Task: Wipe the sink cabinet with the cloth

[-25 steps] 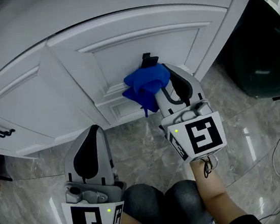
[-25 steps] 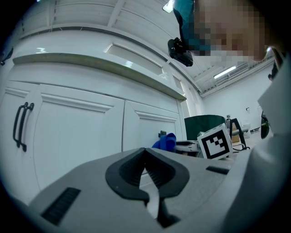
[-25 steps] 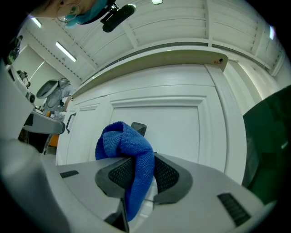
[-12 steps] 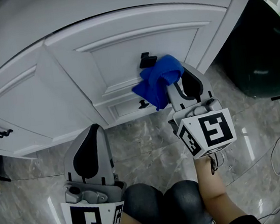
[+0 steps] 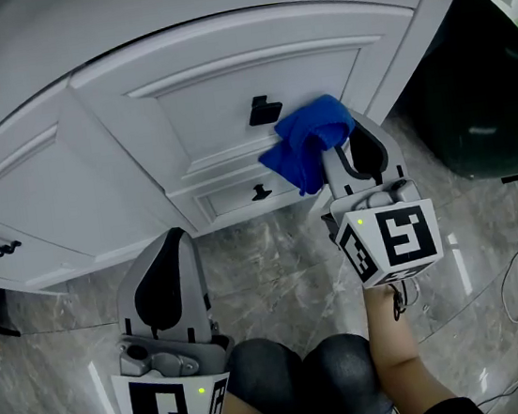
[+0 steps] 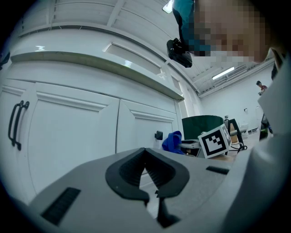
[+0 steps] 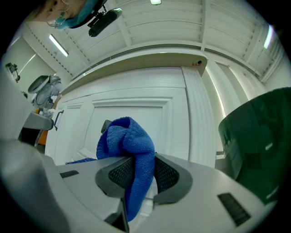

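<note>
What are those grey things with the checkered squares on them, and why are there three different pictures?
A person holds two grey pinching tools, called grippers. One picture comes from a camera on the person's head, looking down. The other two come from cameras riding on each gripper. The right gripper pinches a blue cloth, held up at the white cabinet door, right of its black knob. The left gripper is shut, holding nothing, and hangs lower over the marble floor.

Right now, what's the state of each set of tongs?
Left tongs: closed, holding nothing.
Right tongs: closed on the blue cloth.
</note>
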`<action>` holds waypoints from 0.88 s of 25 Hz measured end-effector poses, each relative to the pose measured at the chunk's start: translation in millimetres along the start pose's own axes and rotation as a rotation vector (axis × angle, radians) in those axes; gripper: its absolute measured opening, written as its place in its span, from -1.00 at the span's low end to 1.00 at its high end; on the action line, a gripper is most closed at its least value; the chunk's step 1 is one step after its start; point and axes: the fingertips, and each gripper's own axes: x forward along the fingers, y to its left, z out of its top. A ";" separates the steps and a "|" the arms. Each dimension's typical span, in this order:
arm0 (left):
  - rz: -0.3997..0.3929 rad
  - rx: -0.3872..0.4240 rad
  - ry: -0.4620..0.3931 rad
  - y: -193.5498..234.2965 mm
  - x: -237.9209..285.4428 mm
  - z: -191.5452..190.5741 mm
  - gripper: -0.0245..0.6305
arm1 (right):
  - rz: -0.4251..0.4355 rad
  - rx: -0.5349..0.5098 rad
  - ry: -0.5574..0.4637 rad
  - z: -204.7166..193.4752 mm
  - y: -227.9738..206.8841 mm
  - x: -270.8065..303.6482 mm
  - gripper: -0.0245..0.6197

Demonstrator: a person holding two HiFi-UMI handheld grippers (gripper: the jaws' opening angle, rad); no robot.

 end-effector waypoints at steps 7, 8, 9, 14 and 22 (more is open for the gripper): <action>-0.004 0.008 0.007 -4.5 4.0 -2.0 -0.93 | -0.022 -0.022 -0.004 -1.1 -10.2 -3.0 -0.57; -0.006 0.009 0.009 -5.4 4.6 -2.2 -0.93 | -0.027 -0.035 -0.003 -1.0 -10.6 -3.4 -0.57; -0.007 0.011 0.011 -6.2 5.0 -2.4 -0.93 | -0.036 -0.052 -0.002 -1.1 -11.6 -4.0 -0.57; -0.002 0.016 0.018 -5.6 6.7 -4.2 -0.93 | -0.062 -0.099 -0.005 -0.5 -16.6 -6.7 -0.57; -0.022 0.016 0.026 -10.4 12.0 -7.9 -0.93 | -0.071 -0.110 -0.006 -1.2 -20.4 -9.4 -0.57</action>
